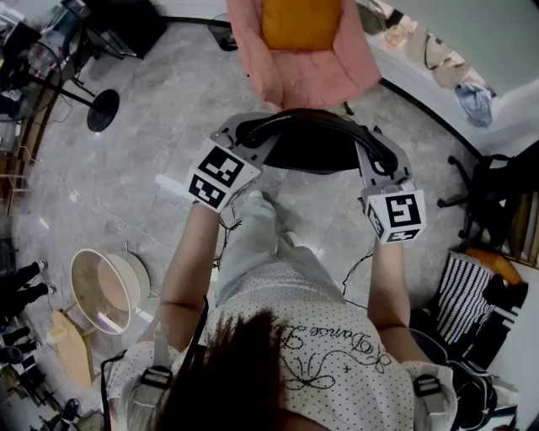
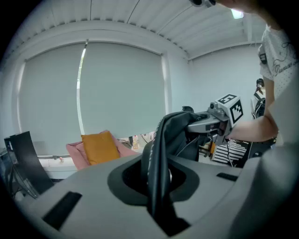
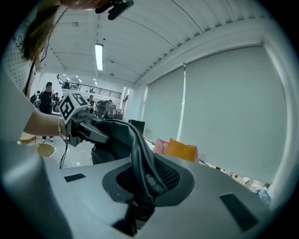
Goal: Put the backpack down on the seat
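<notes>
The left gripper (image 2: 157, 184) has its jaws drawn nearly together on a black strap (image 2: 158, 144) of the backpack (image 1: 307, 143). The right gripper (image 3: 139, 189) is pinched the same way on another strap (image 3: 140, 156), which has mesh padding. Both are firm holds, with nothing else between the jaws.

The bag hangs between the two grippers, clear of the floor (image 1: 160, 109) and just short of the front edge of the pink armchair (image 1: 290, 80). I judge this to be the carry step, with the set-down not yet begun.

The next move calls for carrying the bag forward over the front edge and lowering it level onto the open seat. Only then should both sets of jaws part (once the weight rests on the seat, not before).

An orange cushion (image 1: 299, 21) sits at the back of the seat, so the free room is toward the front edge. The approach across the floor looks open. A round stand base (image 1: 103, 109) lies well to the left, and a dark office chair (image 1: 484, 181) stands well to the right.
</notes>
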`<state>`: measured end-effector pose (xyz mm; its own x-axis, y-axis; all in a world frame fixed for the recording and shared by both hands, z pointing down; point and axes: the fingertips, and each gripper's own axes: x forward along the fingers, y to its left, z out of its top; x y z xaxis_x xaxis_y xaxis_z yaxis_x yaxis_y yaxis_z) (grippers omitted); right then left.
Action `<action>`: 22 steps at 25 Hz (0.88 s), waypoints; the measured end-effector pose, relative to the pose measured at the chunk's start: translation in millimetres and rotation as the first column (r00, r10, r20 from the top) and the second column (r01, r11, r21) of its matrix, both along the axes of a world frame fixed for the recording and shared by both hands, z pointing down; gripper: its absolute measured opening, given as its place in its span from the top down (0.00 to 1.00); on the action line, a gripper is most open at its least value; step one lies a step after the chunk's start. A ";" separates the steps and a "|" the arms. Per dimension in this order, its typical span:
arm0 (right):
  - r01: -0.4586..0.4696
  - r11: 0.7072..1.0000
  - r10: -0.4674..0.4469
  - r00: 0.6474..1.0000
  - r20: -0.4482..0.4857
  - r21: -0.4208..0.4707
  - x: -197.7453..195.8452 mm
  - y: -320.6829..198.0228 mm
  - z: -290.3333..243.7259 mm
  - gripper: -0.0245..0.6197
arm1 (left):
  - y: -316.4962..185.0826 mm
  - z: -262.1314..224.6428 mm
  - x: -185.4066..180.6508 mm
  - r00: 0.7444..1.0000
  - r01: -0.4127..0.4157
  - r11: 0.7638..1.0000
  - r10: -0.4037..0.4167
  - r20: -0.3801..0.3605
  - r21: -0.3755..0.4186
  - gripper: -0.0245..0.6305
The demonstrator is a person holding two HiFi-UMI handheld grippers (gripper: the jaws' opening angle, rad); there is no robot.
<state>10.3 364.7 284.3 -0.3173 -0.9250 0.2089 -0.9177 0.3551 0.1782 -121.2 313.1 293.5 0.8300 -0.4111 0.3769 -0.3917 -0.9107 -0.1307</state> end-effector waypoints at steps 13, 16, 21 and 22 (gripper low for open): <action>-0.022 1.000 0.022 0.999 0.029 -0.020 0.5 61.6 -3.4 0.87 | 66.5 5.0 -1.9 1.000 0.001 0.998 0.000 0.023 -0.059 0.89; -0.012 1.000 0.012 0.999 0.050 -0.015 0.1 65.8 -5.2 0.86 | 70.2 1.1 -2.9 1.000 0.011 0.999 -0.010 0.028 -0.043 0.89; 0.009 1.000 -0.009 0.999 0.048 0.000 1.7 65.1 -15.4 0.86 | 69.0 -10.0 -0.1 0.999 0.030 0.999 -0.029 0.022 -0.021 0.89; 0.009 1.000 -0.009 0.999 0.048 0.002 3.0 64.0 -17.5 0.86 | 67.9 -12.0 1.3 0.999 0.031 0.999 -0.031 0.019 -0.019 0.89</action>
<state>13.3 428.7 266.8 -0.3357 -0.9224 0.1911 -0.9219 0.3634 0.1343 -119.9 381.0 281.5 0.8096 -0.4291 0.4005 -0.4174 -0.9006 -0.1211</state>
